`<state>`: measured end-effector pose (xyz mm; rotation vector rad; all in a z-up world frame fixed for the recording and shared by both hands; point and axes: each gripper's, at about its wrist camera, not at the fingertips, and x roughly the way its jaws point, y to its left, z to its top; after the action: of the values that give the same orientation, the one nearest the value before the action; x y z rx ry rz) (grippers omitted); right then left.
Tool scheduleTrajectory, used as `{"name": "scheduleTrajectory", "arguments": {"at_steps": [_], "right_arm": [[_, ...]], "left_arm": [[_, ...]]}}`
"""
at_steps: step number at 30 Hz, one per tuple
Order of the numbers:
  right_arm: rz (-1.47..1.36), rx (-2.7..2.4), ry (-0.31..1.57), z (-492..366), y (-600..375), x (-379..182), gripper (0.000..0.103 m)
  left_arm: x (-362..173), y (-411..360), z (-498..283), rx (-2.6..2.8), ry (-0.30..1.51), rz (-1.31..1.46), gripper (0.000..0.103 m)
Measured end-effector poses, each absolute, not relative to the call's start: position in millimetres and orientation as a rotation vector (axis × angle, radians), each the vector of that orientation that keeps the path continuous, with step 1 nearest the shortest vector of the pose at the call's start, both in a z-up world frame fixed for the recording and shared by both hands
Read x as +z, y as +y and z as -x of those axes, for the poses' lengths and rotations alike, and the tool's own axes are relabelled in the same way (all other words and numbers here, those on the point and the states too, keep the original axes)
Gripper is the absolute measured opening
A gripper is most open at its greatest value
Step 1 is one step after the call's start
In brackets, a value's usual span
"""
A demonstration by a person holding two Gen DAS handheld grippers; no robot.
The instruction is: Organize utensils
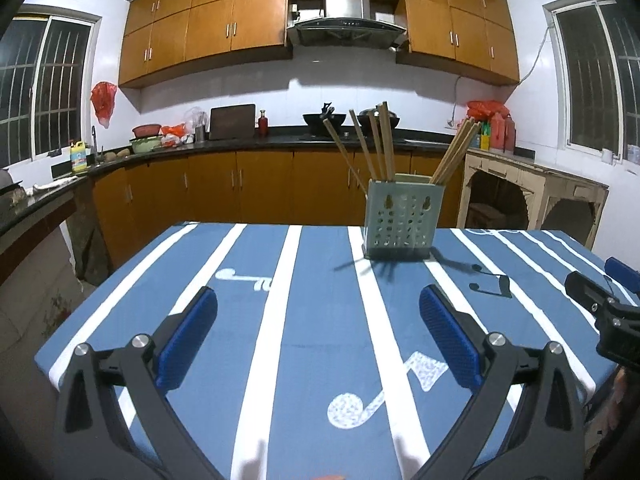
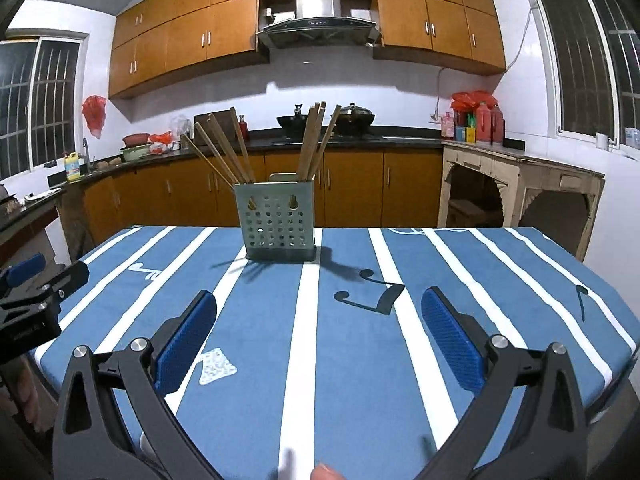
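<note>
Holder: a pale green perforated utensil holder point(image 1: 402, 220) stands upright near the far edge of the tabletop point(image 1: 312, 320), on the blue cloth with white stripes.
Chopsticks: wooden chopsticks point(image 1: 378, 144) stand in it in two bunches, one fanned toward the left, the other leaning right.
Left gripper point(image 1: 318, 320): jaws spread wide, nothing between the blue pads; it hovers over the near half of the tabletop, with the holder well ahead and a little to its right.
Right gripper point(image 2: 318, 320): jaws likewise wide apart and holding nothing; the holder sits well ahead and slightly to its left.
Grippers together: side by side, each visible at the edge of the other's view.
Background: kitchen counter point(image 2: 360, 140) with woks point(image 2: 296, 120) behind.
</note>
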<state>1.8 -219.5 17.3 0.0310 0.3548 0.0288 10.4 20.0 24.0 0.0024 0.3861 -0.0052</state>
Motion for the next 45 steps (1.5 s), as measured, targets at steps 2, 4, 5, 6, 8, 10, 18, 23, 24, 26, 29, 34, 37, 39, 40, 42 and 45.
{"name": "scheduleTrajectory", "arguments": {"at_steps": [2, 4, 5, 6, 8, 10, 18, 23, 24, 26, 29, 34, 37, 39, 40, 42, 45], "right_arm": [[-0.03, 0.026, 0.345, 2.3, -218.8, 15.5, 0.101], [-0.035, 0.024, 0.339, 6.5, -218.1, 12.8, 0.101], [-0.038, 0.024, 0.338, 8.3, -218.2, 11.4, 0.101], [-0.04, 0.021, 0.337, 9.8, -218.3, 10.6, 0.101], [-0.044, 0.018, 0.336, 10.4, -219.0, 10.3, 0.101], [-0.048, 0.017, 0.336, 11.4, -219.9, 9.8, 0.101], [-0.063, 0.016, 0.341, 14.1, -221.9, 7.2, 0.101], [-0.06, 0.012, 0.341, 14.0, -222.0, 6.7, 0.101], [-0.061, 0.014, 0.342, 13.6, -221.9, 7.2, 0.101], [-0.061, 0.014, 0.344, 13.4, -222.1, 6.7, 0.101], [-0.058, 0.015, 0.347, 13.7, -220.2, 5.6, 0.101], [-0.05, 0.018, 0.352, 13.7, -217.0, 5.2, 0.101], [-0.048, 0.02, 0.357, 12.5, -216.6, 5.1, 0.101], [-0.049, 0.021, 0.36, 12.0, -216.4, 4.7, 0.101], [-0.051, 0.021, 0.363, 11.7, -217.0, 4.4, 0.101], [-0.054, 0.02, 0.366, 11.9, -217.6, 4.2, 0.101], [-0.056, 0.02, 0.369, 12.3, -217.9, 4.2, 0.101]], "left_arm": [[21.5, 21.0, -7.7, -0.002, 0.384, 0.003, 0.099], [19.0, 21.2, -4.8, 0.002, 0.381, 0.009, 0.099], [18.8, 20.2, -2.6, 0.004, 0.379, 0.009, 0.099], [17.8, 20.0, -1.2, 0.004, 0.377, 0.011, 0.099], [16.4, 19.4, 1.3, -0.002, 0.376, 0.017, 0.099], [15.2, 18.5, 3.7, -0.005, 0.371, 0.018, 0.099], [10.2, 14.9, 9.5, -0.006, 0.37, 0.021, 0.099], [10.4, 15.1, 9.8, 0.002, 0.372, 0.024, 0.099], [10.3, 15.2, 9.7, 0.001, 0.372, 0.024, 0.099], [10.1, 15.0, 9.8, 0.0, 0.373, 0.023, 0.099], [9.8, 14.4, 9.4, -0.002, 0.374, 0.022, 0.099], [8.0, 13.3, 9.7, -0.001, 0.377, 0.019, 0.099], [7.2, 13.3, 9.7, 0.0, 0.378, 0.021, 0.099], [6.3, 12.5, 9.1, 0.001, 0.38, 0.022, 0.099], [5.9, 12.5, 8.8, -0.001, 0.382, 0.023, 0.099], [6.0, 11.5, 8.3, -0.001, 0.383, 0.02, 0.099], [5.9, 11.1, 8.2, -0.002, 0.383, 0.02, 0.099]]}}
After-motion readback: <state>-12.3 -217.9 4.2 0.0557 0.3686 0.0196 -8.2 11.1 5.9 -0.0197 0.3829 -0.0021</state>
